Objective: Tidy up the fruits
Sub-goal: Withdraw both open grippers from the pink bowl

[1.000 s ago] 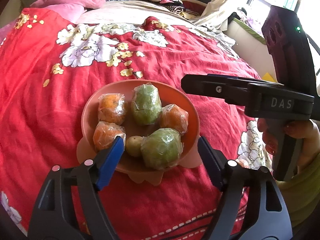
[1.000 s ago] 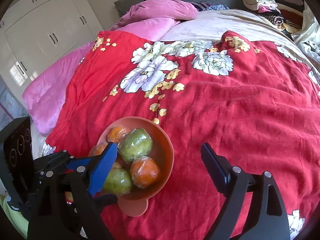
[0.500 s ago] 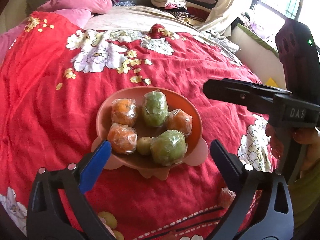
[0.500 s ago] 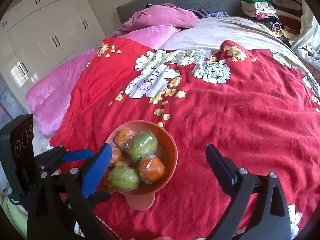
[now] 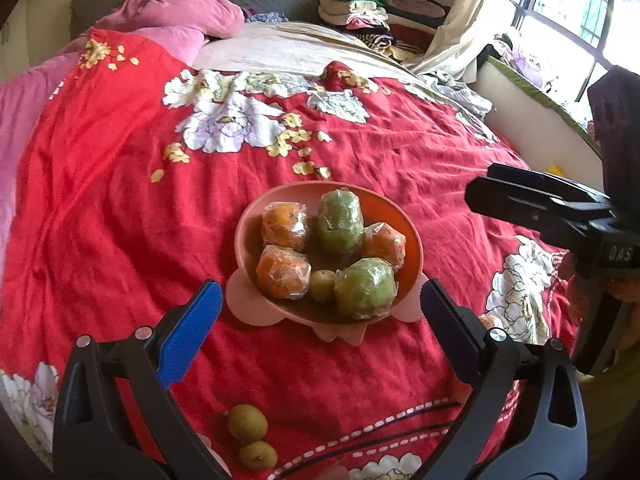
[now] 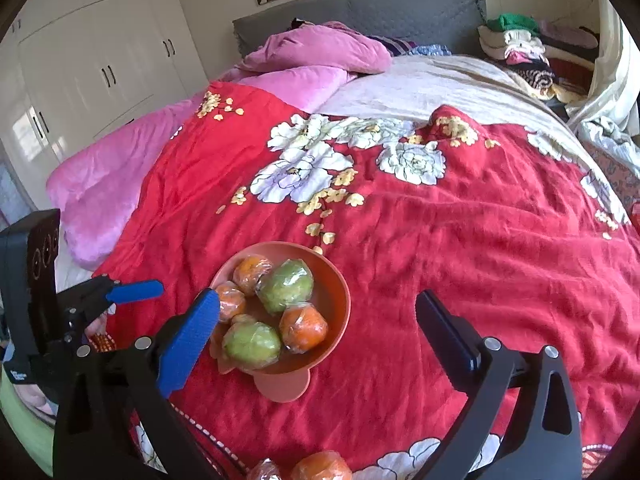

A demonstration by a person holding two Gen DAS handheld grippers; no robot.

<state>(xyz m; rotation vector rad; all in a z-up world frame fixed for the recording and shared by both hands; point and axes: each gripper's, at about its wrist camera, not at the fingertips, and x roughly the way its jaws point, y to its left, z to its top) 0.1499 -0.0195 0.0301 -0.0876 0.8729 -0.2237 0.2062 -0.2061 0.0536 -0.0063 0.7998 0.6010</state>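
Note:
An orange-pink bowl (image 5: 412, 236) sits on the red floral bedspread and holds wrapped oranges (image 5: 283, 271), wrapped green fruits (image 5: 365, 288) and a small green fruit (image 5: 322, 285). The bowl also shows in the right wrist view (image 6: 340, 280). My left gripper (image 5: 320, 312) is open and empty, just in front of the bowl. My right gripper (image 6: 316, 320) is open and empty, hovering near the bowl's right side. Two small green fruits (image 5: 247, 422) lie loose on the bed near the left gripper. Two wrapped oranges (image 6: 320, 466) lie loose at the bottom of the right wrist view.
The red bedspread (image 5: 120, 208) covers the bed. Pink pillows (image 5: 180, 12) and a grey headboard lie at the far end. Folded clothes (image 5: 360, 8) are piled at the back right. White wardrobes (image 6: 100, 60) stand to the left.
Both grippers have pulled back and up from the bowl. Loose fruits near the front edge of the bed have come into view.

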